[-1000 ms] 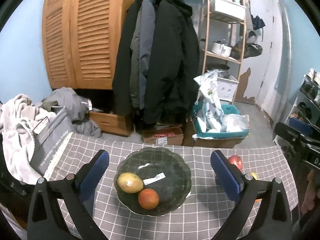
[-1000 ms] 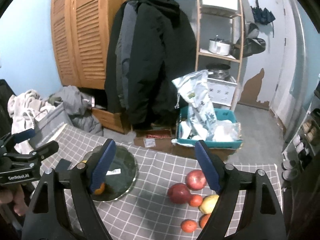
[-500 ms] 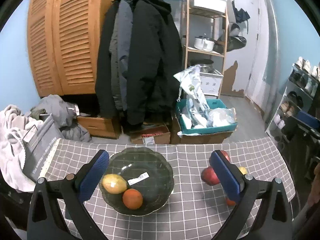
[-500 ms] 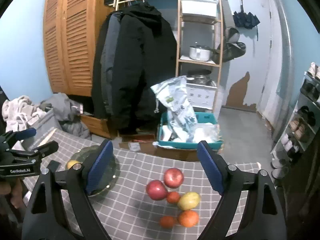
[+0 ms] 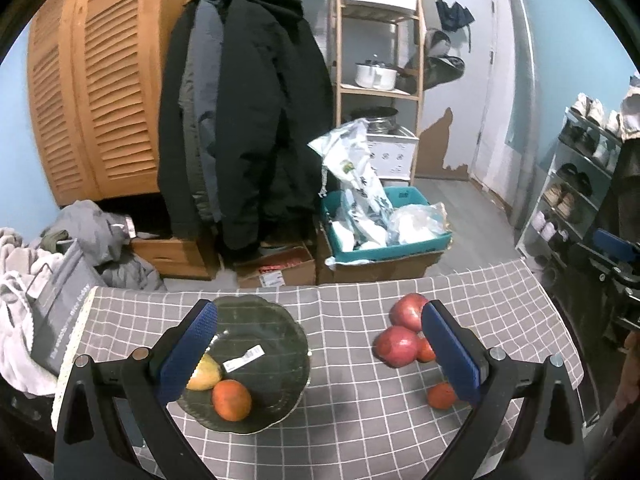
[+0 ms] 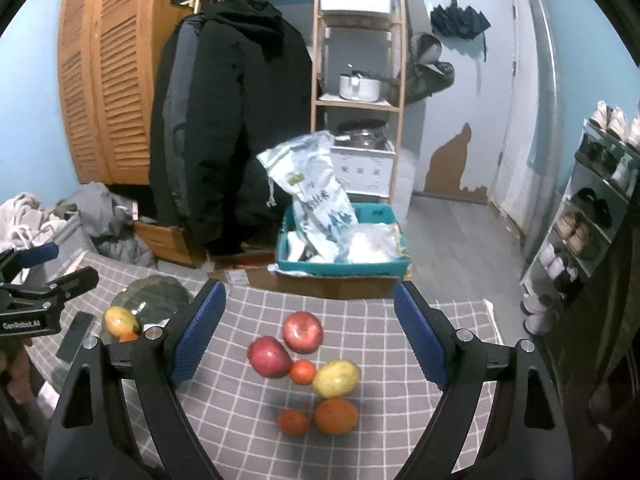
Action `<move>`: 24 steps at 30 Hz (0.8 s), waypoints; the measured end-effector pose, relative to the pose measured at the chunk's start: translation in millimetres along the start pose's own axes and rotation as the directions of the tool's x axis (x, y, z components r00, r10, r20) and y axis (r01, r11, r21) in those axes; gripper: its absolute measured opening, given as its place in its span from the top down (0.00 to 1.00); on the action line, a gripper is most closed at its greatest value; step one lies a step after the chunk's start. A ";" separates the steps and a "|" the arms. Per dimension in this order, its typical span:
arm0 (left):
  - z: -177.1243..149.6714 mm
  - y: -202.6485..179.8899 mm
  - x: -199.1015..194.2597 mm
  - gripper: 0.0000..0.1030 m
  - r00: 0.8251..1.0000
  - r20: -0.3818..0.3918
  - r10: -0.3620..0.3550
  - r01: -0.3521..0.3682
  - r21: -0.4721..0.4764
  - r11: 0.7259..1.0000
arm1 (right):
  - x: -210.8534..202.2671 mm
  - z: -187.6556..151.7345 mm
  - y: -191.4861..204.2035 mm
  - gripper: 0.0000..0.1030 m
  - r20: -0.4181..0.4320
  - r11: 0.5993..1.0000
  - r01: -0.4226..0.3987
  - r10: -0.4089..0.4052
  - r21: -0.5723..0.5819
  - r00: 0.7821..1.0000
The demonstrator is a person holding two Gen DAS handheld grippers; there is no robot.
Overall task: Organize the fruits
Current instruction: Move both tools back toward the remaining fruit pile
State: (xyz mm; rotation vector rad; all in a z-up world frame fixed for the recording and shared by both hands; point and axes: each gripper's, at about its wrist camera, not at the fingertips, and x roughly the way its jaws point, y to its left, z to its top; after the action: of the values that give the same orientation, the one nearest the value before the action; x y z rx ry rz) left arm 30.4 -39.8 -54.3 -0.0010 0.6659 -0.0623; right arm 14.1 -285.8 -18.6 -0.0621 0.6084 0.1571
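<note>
Right tool [image 6: 310, 330], jaws spread wide and empty, hangs above a cluster of six loose fruits; left tool [image 5: 316, 350], likewise spread and empty, hangs between the bowl and that cluster. Surface [image 5: 352, 412]: grey checked cloth, carrying everything. Bowl [image 5: 272, 332]: dark glass with a scalloped rim, on the left half of the surface, well apart from the loose fruit; it holds a yellow mango [image 5: 204, 376], an orange [image 5: 231, 399] and a white label. Loose group, on the right half: two red apples, the far apple [image 6: 302, 331] and the near apple [image 6: 269, 356], then a yellow fruit [image 6: 335, 378], a large orange [image 6: 335, 415] and two small tangerines [image 6: 303, 371], [image 6: 293, 421], all touching or just beside one another. Judged step: selecting the next fruit for the bowl. Sound practice: take an outer piece first, such as the far apple, since closing on a middle one could scatter its neighbours; centre the pads across its widest part, and lower it into the bowl's free side rather than dropping it.
</note>
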 end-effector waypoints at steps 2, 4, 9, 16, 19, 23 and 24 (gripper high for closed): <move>-1.1 -5.4 4.7 0.01 1.000 -0.013 -0.009 0.009 0.006 1.000 | 0.4 -2.7 -5.0 0.17 -0.008 1.000 0.004 -0.004 0.006 1.000; -2.0 -11.2 10.3 0.01 0.999 -0.029 -0.017 0.017 0.009 1.000 | 1.5 -6.2 -9.5 0.17 -0.020 1.000 0.005 -0.005 0.011 1.000; -8.1 -22.2 24.1 0.01 0.998 -0.065 -0.027 0.028 0.015 0.999 | 10.1 -14.8 -17.8 0.17 -0.054 1.000 0.011 -0.010 0.024 0.999; -19.5 -32.8 44.5 0.01 0.992 -0.122 -0.029 0.032 0.026 0.999 | 35.7 -34.4 -24.7 0.17 -0.143 0.999 0.014 -0.009 0.034 0.990; -25.2 -37.2 54.4 0.01 0.988 -0.148 -0.035 0.040 0.027 0.999 | 47.8 -43.8 -27.8 0.17 -0.184 0.999 0.014 -0.007 0.039 0.983; -34.7 -43.6 70.9 0.01 0.979 -0.195 -0.057 0.063 0.024 0.998 | 68.4 -60.7 -31.7 0.17 -0.256 0.998 0.013 0.003 0.059 0.967; -36.7 -45.6 73.9 0.01 0.977 -0.206 -0.061 0.068 0.026 0.997 | 74.2 -65.6 -32.0 0.17 -0.274 0.998 0.013 0.003 0.054 0.962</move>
State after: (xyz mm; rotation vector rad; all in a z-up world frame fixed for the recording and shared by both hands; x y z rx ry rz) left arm 63.1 -88.8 -127.8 0.0158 0.8718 -0.1371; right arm 42.5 -314.6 -114.5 -0.0321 0.8894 0.1275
